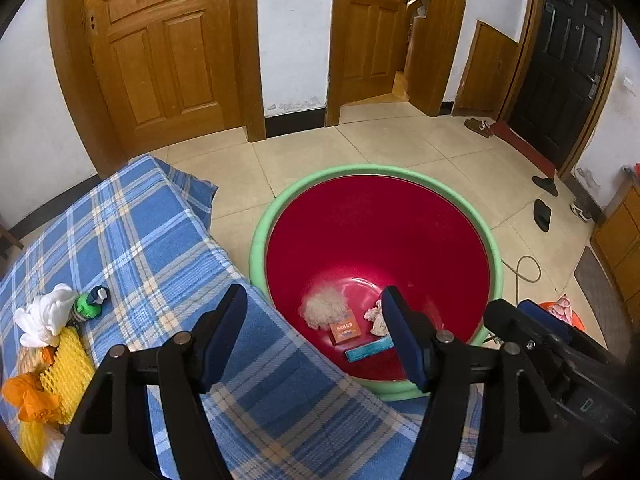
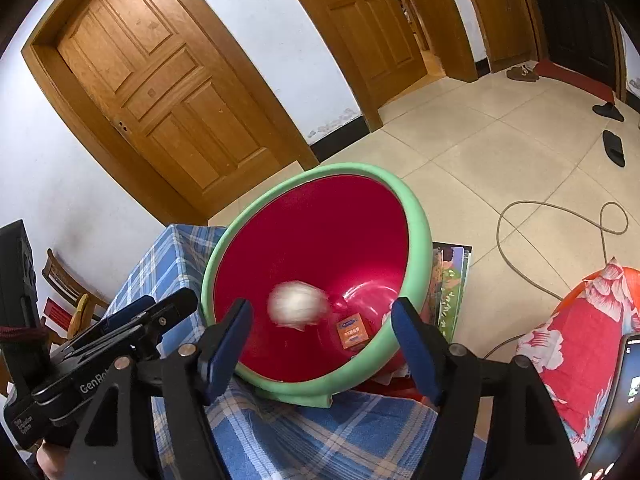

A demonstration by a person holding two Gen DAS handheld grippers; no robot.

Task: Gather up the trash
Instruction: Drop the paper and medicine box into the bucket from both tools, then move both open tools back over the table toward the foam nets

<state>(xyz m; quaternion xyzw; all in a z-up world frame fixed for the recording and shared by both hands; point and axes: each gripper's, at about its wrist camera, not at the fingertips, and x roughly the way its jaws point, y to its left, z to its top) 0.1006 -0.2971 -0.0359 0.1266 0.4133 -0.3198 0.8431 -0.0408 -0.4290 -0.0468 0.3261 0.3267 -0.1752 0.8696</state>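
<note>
A red basin with a green rim [image 1: 280,208] [image 2: 416,216] stands beside the blue plaid cloth [image 1: 140,232]. In it lie a grey fluffy wad [image 1: 323,308], an orange box [image 1: 345,331], a teal stick pack [image 1: 370,349] and a crumpled pale scrap [image 1: 376,316]. My left gripper [image 1: 314,340] is open and empty above the cloth's edge. My right gripper [image 2: 322,346] is open and empty at the basin's near rim; a blurred white wad [image 2: 298,306] is in mid-air inside the basin. On the cloth at left lie white tissue [image 1: 44,316], a green bottle [image 1: 90,306], yellow foam net [image 1: 68,364] and orange plastic [image 1: 28,396].
Tiled floor [image 1: 400,148] beyond the basin, with a looped cord [image 2: 560,220], slippers [image 1: 542,210] and wooden doors [image 1: 160,40]. A red floral cloth [image 2: 580,340] lies at right. A picture book [image 2: 452,280] lies under the basin's right side.
</note>
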